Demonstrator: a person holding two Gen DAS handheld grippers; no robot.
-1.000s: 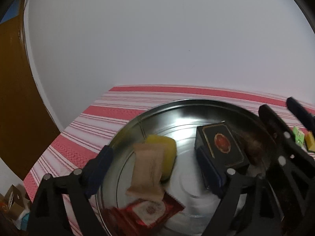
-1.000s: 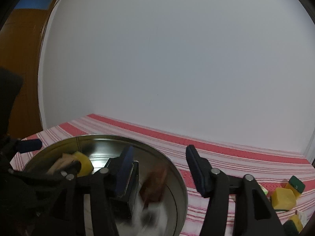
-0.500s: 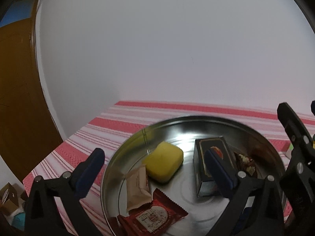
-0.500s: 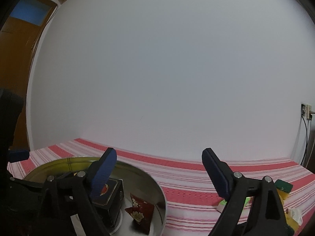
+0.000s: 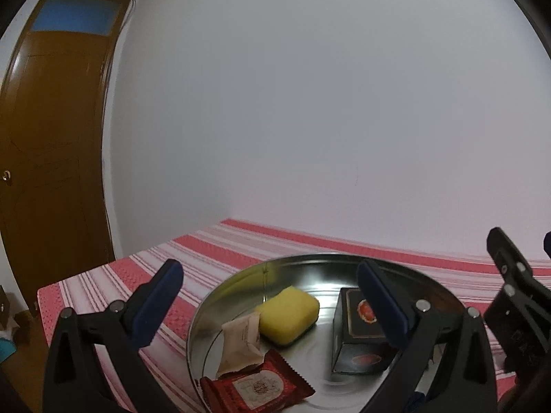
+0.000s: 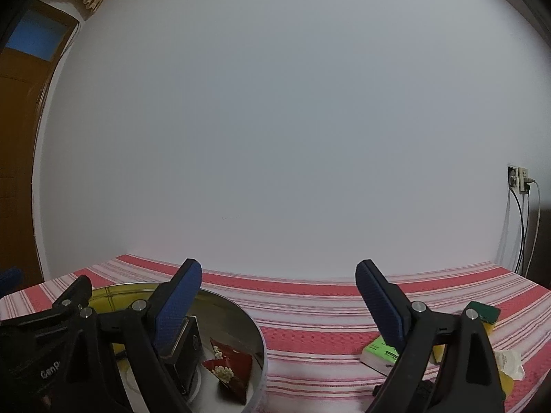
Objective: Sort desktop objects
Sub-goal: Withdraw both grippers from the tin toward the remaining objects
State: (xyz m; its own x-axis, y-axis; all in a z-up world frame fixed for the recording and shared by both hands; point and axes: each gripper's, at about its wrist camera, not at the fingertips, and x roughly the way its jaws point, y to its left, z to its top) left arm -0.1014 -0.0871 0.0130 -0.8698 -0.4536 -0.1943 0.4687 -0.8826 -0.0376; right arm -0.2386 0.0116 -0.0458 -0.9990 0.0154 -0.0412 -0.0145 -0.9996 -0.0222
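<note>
A round metal tray [image 5: 237, 285] on the red-striped cloth holds a yellow sponge [image 5: 288, 314], a beige packet [image 5: 241, 342], a red packet [image 5: 256, 389] and a black box [image 5: 358, 339]. My left gripper [image 5: 270, 296] is open and empty, raised above the tray. My right gripper [image 6: 279, 292] is open and empty above the cloth, right of the tray [image 6: 256, 337]. In the right wrist view the tray also shows a dark red triangular packet [image 6: 229, 366] beside the black box [image 6: 187, 347].
A green box [image 6: 380, 349], a green-topped yellow sponge [image 6: 487, 313], another yellow sponge [image 6: 506, 383] and a white packet [image 6: 509, 363] lie on the cloth [image 6: 310, 309] at right. A brown door [image 5: 48, 158] stands at left. A white wall backs the table.
Both grippers have lifted up and back from the tray. The beige packet and the dark red triangular packet now lie in the tray, released.
</note>
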